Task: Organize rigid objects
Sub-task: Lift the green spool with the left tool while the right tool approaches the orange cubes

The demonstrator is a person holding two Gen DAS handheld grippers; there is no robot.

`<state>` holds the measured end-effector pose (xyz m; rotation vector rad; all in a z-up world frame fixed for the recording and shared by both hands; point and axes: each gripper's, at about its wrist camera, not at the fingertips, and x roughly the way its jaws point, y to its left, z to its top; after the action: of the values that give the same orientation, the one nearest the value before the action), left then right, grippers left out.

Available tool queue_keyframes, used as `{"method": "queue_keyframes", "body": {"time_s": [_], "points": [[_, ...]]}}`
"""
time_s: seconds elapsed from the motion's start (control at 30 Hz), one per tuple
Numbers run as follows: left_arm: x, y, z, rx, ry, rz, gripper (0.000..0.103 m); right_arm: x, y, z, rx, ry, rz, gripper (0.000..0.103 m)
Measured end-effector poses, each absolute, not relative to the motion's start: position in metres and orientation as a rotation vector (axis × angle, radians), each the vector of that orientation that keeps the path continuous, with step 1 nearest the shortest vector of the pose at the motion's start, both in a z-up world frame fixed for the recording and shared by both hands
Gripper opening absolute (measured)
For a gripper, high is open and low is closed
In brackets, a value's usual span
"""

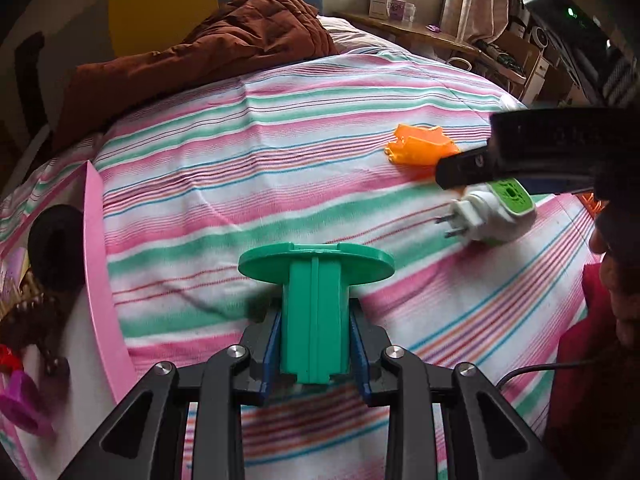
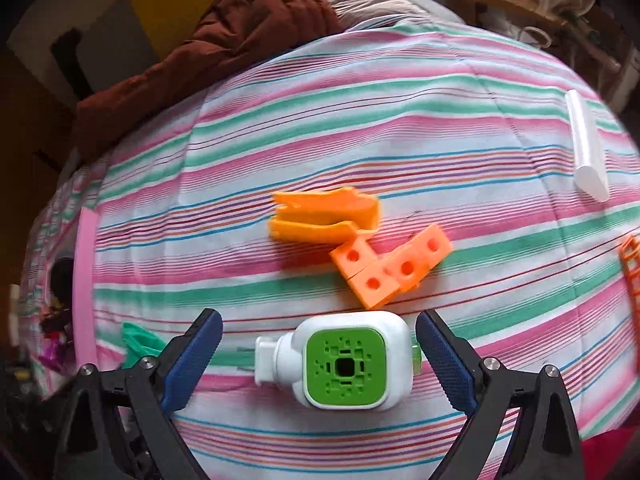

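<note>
The green plastic spool (image 1: 316, 300) sits pinched between the left gripper (image 1: 316, 354)'s blue pads, above the striped bedsheet (image 1: 248, 168). At two o'clock lies a white-and-green plug adapter (image 2: 344, 364), framed untouched by the right gripper (image 2: 318, 360)'s spread jaws. Orange clip (image 2: 324, 214) and orange blocks (image 2: 390, 270) lie at twelve o'clock of it.

The bed (image 2: 280, 152) is covered by a sheet striped in pink, green, white and blue. Lying directly on it:

- A white plastic plug-in unit with a green perforated face (image 2: 344, 364), near the lower middle of the right wrist view.
- An orange plastic clip (image 2: 324, 216).
- A cluster of orange cubes with round holes (image 2: 390, 270), touching the clip.
- A white half-round bar (image 2: 586, 146), well apart, at the right.
- A brown quilted blanket (image 2: 256, 28), at the far end.
- A pink-walled tray (image 1: 96, 264), at the left edge.
</note>
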<state>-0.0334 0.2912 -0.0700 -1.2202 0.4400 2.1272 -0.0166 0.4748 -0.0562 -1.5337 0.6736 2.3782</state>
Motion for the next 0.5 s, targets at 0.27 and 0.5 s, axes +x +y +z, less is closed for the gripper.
{"method": "queue_keyframes", "body": {"time_s": [0.27, 0.5], "points": [[-0.025, 0.285, -0.072, -1.201, 0.427, 2.140, 0.030, -0.015, 0.479, -0.059, -1.561, 0.956, 2.421, 0.097], [-0.021, 0.283, -0.074, -1.173, 0.426, 2.159, 0.030, -0.023, 0.473, -0.063, -1.592, 0.791, 2.379, 0.097]]}}
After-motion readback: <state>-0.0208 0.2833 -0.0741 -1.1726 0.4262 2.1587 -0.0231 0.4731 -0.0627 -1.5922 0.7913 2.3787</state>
